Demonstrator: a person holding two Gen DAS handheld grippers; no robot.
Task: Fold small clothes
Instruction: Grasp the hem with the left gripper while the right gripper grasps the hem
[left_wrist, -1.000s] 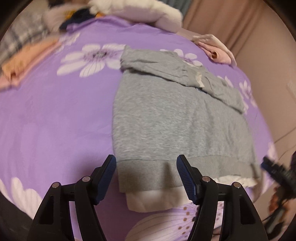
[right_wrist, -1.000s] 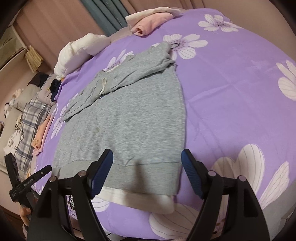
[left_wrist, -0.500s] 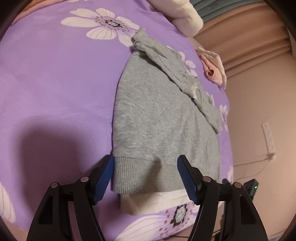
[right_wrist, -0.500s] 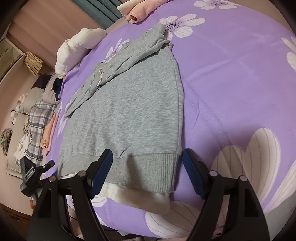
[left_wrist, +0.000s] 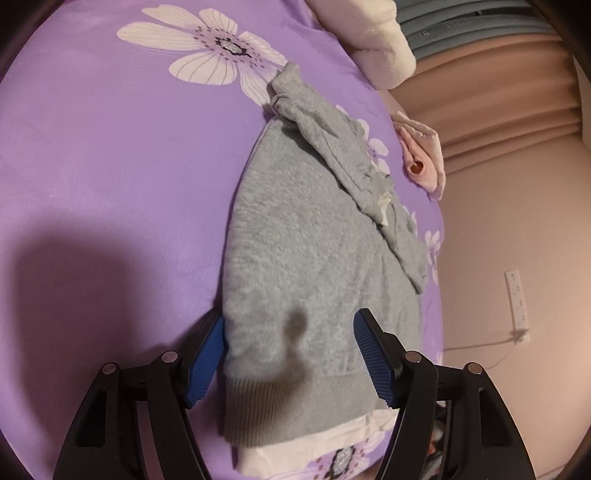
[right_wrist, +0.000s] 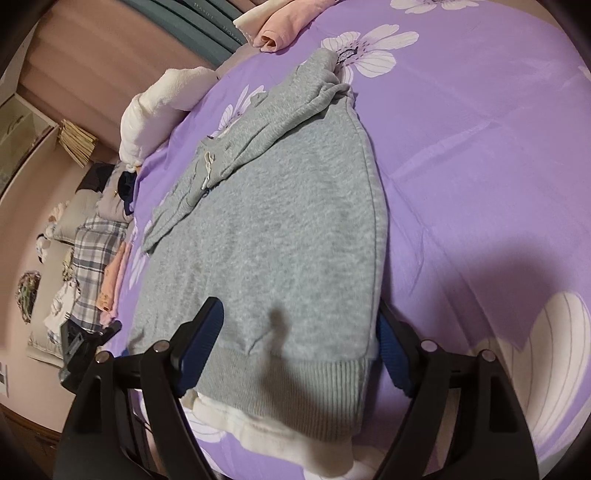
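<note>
A: Left tool (left_wrist: 289, 363)?
B: Jaws apart, straddling the ribbed hem corner of the grey sweatshirt (left_wrist: 310, 251), unclamped.

A: Right tool (right_wrist: 299, 352)?
B: Jaws apart over the opposite hem corner.

A: Sweatshirt's place?
B: Flat on the purple floral bed (left_wrist: 110, 166), sleeves folded across at 12 o'clock.

A: Writing?
B: None legible.

A: View differences?
B: Left alone shows a wall power strip (left_wrist: 517, 300) at 3 o'clock; right alone, plaid clothing (right_wrist: 92, 258) at 9 o'clock.

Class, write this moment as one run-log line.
step: reach hem | left gripper: open, over sweater corner | right gripper: open, over other corner | bedsheet: purple
</note>
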